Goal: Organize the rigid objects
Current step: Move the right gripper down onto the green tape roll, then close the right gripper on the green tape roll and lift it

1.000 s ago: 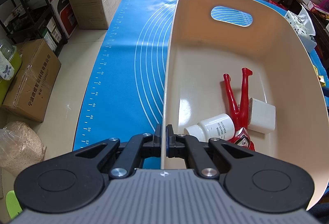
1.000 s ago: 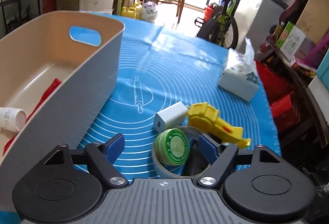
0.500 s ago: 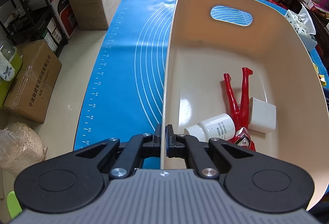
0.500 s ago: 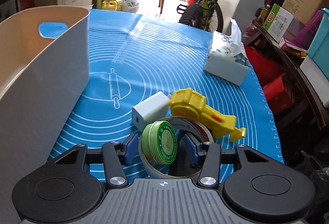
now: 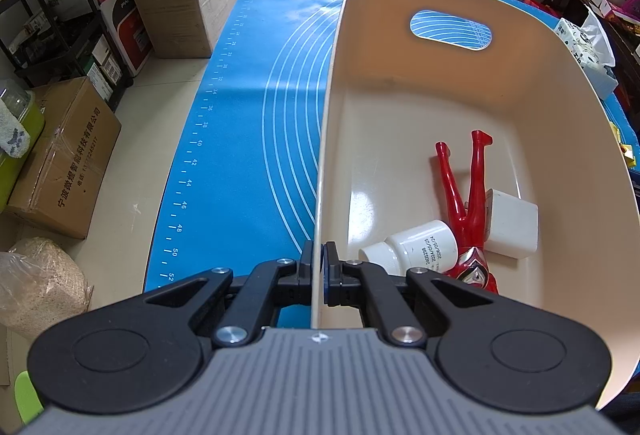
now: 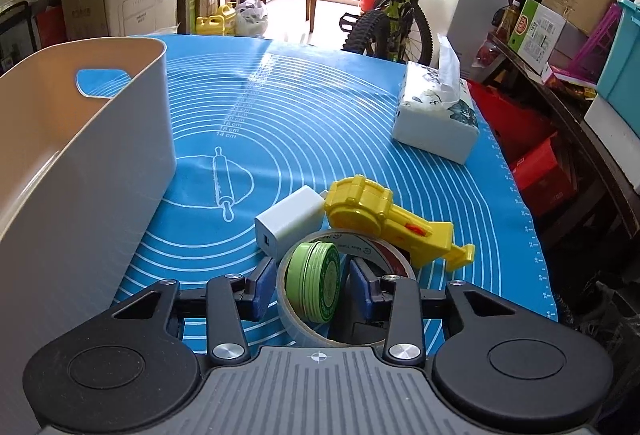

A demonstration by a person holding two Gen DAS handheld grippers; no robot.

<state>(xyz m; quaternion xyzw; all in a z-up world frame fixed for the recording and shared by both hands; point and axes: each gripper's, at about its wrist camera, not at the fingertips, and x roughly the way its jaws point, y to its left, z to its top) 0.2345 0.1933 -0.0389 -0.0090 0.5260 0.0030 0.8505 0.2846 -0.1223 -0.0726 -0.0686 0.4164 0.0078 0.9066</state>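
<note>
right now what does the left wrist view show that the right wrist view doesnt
Only the left wrist view: the bin's contents, a red figure, a white bottle and a white block, plus the left claw shut on the bin's near wall.

Only the right wrist view: the right claw, its jaws just closing around a green tin standing inside a tape roll, with a white charger and a yellow toy behind.

Both: the cream bin, blue mat and tissue box.
</note>
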